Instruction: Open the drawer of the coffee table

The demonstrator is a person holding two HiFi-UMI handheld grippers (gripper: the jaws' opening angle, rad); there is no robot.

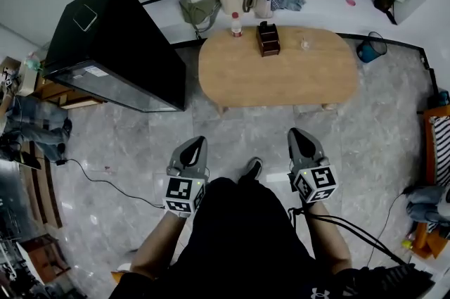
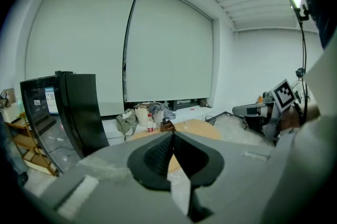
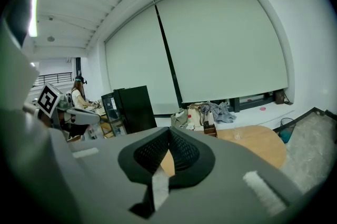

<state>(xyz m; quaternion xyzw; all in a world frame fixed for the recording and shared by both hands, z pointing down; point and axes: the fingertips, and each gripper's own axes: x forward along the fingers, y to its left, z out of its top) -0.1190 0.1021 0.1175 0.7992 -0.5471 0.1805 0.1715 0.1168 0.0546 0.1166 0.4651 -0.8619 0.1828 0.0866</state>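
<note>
Both are clenched on nothing, left tool (image 1: pixel 200 140) and right tool (image 1: pixel 294 131), with the oval wooden bench (image 1: pixel 281 79) well ahead of them. Can't spot its drawer from here, so a blind, shut-jawed reach could just knock the bench and tip the bottle (image 1: pixel 236 24) on top.

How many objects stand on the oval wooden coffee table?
3: a white bottle with a red label at the far left edge, a dark brown box beside it, a small clear glass further right. None seems hidden.
</note>
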